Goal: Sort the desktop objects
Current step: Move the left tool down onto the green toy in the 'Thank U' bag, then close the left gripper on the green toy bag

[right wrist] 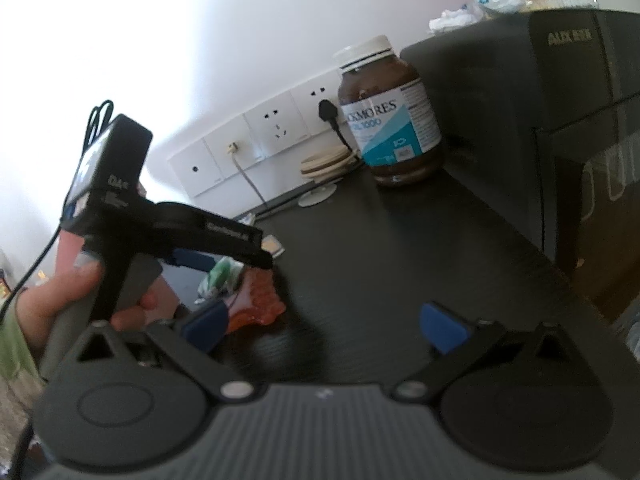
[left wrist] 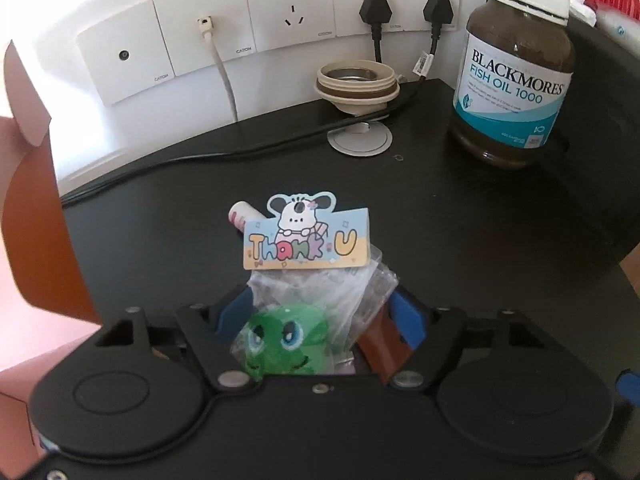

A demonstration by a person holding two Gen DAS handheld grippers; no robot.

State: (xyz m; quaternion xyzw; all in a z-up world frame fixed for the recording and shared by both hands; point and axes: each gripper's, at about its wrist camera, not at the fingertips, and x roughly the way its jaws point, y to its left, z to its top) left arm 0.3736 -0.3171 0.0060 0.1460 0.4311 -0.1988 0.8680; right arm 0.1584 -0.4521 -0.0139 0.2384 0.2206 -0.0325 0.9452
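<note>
Left wrist view: left gripper [left wrist: 316, 312] clamped on toy bag [left wrist: 316, 300], near fish oil jar [left wrist: 516, 76];
Right gripper [right wrist: 324, 328]: apart, empty;
Risk: slippery plastic may slide free

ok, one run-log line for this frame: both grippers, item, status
left gripper: around bagged green plush, grip not confirmed | right gripper: open, empty | fish oil jar: upright at back of desk | status: pick underway

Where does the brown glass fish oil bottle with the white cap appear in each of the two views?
Left wrist view: brown glass fish oil bottle stands at upper right, on the black desk.
Right wrist view: the bottle stands at upper centre, beside a dark box.
Shared landmark: the white wall sockets behind it.
</note>
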